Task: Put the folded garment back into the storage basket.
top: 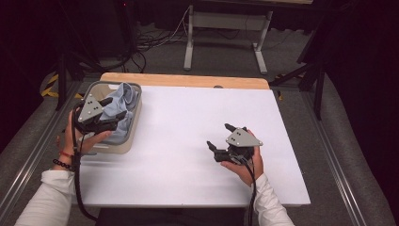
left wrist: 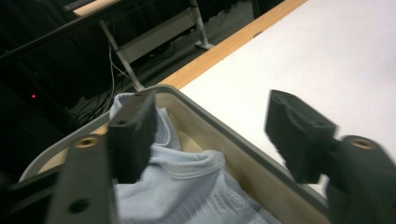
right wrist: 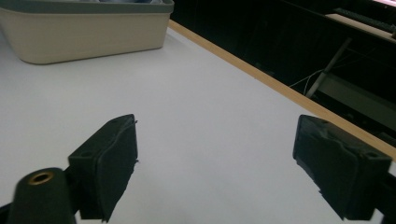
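Observation:
A light blue garment (top: 123, 104) (left wrist: 187, 186) lies bunched inside a beige bin with a grey rim (top: 136, 101) (left wrist: 243, 163) at the table's left. My left gripper (top: 114, 108) (left wrist: 212, 135) hovers over the bin, its jaws open above the cloth with nothing pinched between them. My right gripper (top: 220, 135) (right wrist: 217, 163) rests over the bare white tabletop (top: 188, 122) at the right, held in a hand, jaws wide open and empty. The bin (right wrist: 84, 32) appears at the far upper left of the right gripper view.
A wooden strip (top: 183, 80) runs along the table's far edge. Beyond it stand a grey desk frame (top: 226, 33) and cables on the floor. Metal rails (top: 33, 155) flank the table on both sides.

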Demonstrator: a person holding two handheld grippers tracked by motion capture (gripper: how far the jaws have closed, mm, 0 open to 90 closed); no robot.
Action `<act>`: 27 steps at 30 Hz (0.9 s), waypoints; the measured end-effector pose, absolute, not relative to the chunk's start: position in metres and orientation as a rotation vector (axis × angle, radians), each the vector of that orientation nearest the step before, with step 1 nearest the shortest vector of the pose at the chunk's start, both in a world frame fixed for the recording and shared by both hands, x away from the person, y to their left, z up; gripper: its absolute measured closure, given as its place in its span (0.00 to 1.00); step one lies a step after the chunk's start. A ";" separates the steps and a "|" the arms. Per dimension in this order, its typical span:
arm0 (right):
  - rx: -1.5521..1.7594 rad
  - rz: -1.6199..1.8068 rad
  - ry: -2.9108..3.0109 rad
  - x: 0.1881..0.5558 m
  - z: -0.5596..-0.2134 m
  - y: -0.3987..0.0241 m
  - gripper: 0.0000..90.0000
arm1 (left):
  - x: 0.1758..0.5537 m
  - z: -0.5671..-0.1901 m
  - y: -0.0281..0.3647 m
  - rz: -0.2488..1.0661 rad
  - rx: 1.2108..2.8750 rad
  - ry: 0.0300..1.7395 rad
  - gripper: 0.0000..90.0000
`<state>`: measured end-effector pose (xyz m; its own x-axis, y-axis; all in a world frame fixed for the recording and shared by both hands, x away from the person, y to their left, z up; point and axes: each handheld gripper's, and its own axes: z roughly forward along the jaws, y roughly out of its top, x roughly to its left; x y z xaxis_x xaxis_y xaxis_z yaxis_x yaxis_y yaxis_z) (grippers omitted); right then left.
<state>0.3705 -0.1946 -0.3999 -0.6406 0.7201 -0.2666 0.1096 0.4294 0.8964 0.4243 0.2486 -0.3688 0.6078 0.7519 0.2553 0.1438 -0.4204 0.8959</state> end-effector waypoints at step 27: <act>0.688 1.207 1.995 0.359 -0.395 -0.196 0.15 | 0.376 -0.381 0.213 0.713 1.850 0.554 0.11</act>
